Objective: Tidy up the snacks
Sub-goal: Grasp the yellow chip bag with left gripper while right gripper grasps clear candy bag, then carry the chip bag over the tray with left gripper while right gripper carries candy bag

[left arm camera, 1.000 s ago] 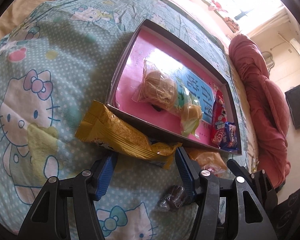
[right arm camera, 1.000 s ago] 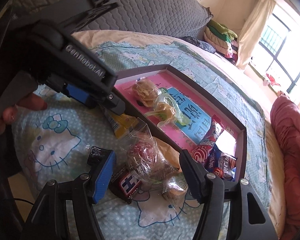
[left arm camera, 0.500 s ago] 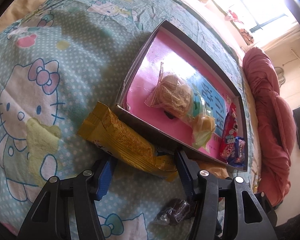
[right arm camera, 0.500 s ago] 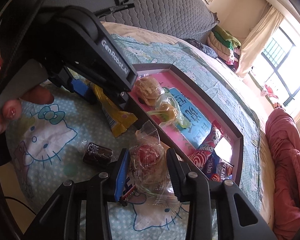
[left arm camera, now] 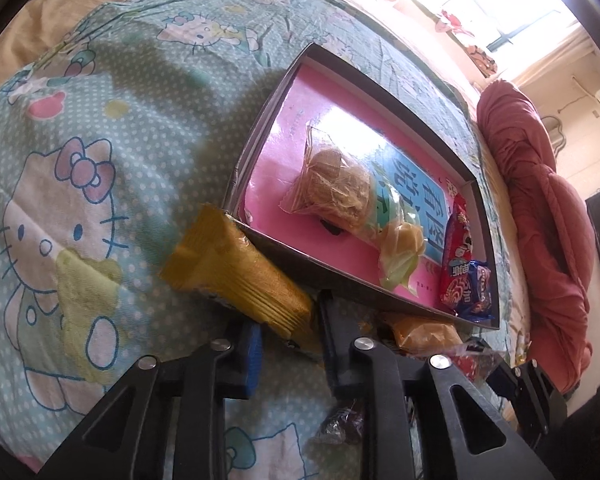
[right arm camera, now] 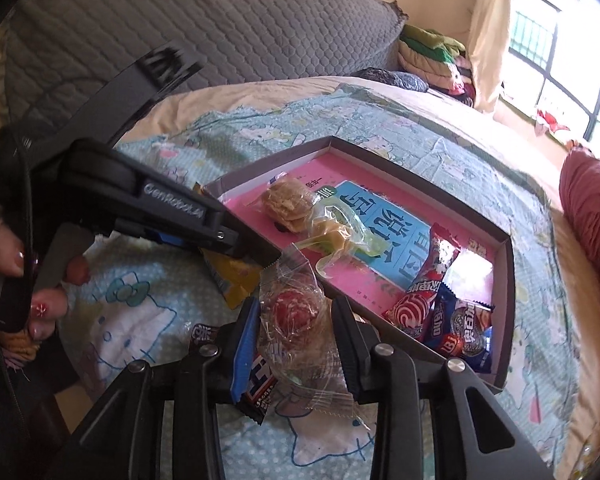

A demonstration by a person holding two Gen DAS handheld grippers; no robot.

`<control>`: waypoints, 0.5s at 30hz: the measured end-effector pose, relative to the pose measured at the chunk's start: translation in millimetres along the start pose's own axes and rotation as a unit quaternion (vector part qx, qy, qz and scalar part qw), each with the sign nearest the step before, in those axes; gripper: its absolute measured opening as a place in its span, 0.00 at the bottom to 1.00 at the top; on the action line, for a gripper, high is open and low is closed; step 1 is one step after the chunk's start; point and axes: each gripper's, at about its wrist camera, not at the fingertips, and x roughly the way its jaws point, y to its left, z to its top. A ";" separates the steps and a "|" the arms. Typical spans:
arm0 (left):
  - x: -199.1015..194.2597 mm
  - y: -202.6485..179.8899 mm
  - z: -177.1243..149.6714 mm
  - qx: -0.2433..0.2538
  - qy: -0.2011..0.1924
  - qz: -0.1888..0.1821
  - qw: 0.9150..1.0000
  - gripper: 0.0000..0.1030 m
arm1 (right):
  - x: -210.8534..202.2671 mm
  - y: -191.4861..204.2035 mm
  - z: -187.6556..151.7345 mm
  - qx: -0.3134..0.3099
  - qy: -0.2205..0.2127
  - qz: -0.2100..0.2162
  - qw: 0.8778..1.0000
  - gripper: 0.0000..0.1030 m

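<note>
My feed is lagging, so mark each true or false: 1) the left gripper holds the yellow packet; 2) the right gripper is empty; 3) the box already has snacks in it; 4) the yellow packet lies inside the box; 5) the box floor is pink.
1) The left gripper holds the yellow packet: true; its jaws have just closed on the packet's near end.
2) The right gripper is empty: false; it is shut on a clear-wrapped pastry.
3) The box already has snacks: true.
4) The yellow packet lies inside the box: false; it lies outside, against the near wall.
5) The box floor is pink: true.
</note>
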 end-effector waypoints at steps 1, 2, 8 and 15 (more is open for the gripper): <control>-1.1 0.2 -0.9 0.002 0.001 -0.004 1.000 0.24 | -0.6 -3.6 -0.2 0.012 -0.003 0.008 1.000 0.36; -2.2 0.0 -0.9 0.005 0.001 -0.011 1.000 0.22 | -1.5 -6.8 0.0 0.024 -0.005 0.015 1.000 0.36; -15.9 -9.0 -3.2 0.033 -0.011 -0.043 0.998 0.17 | -6.4 -17.9 -0.9 0.061 -0.014 0.033 0.997 0.36; -32.6 -31.7 -6.9 0.088 -0.036 -0.044 0.995 0.15 | -15.2 -26.8 -0.6 0.088 -0.029 0.042 0.995 0.36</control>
